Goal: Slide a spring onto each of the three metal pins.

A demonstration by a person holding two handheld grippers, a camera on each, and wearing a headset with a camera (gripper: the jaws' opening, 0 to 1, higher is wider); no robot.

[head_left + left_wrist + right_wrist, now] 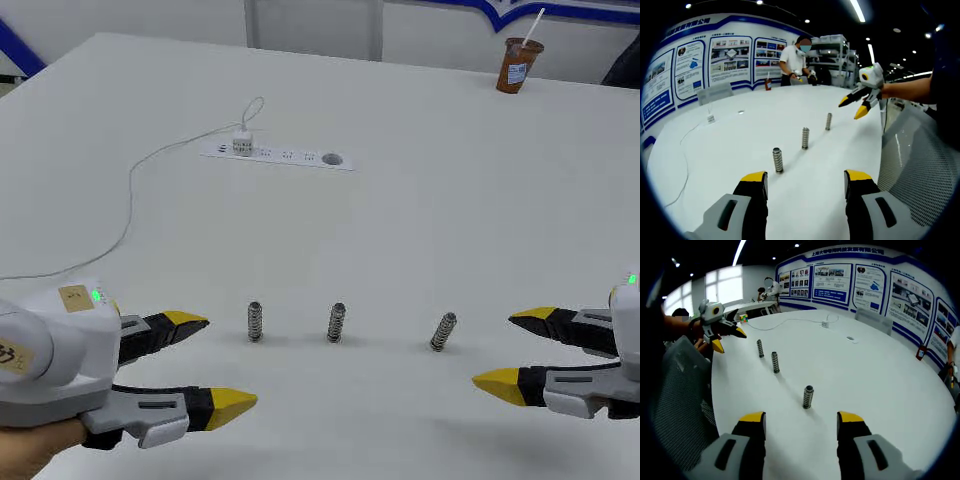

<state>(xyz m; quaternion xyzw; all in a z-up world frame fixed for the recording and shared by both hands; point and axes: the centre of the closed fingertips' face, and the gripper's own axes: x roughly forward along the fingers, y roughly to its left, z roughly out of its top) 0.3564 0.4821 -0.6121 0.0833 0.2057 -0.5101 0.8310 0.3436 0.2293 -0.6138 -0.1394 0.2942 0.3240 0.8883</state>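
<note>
We are holding the left gripper (230,360) and right gripper (493,349) spread and empty, flanking the middle spring (336,322). Its neighbours (255,321) are standing upright beside it, all seemingly on pins already, so nothing needs gripping.

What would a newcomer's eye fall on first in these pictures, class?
Three springs stand in a row near the front of the white table, the rightmost leaning. The left tongs and right tongs, yellow-tipped and open, flank them. Farther back sit a power strip and a brown cup with a straw.
</note>
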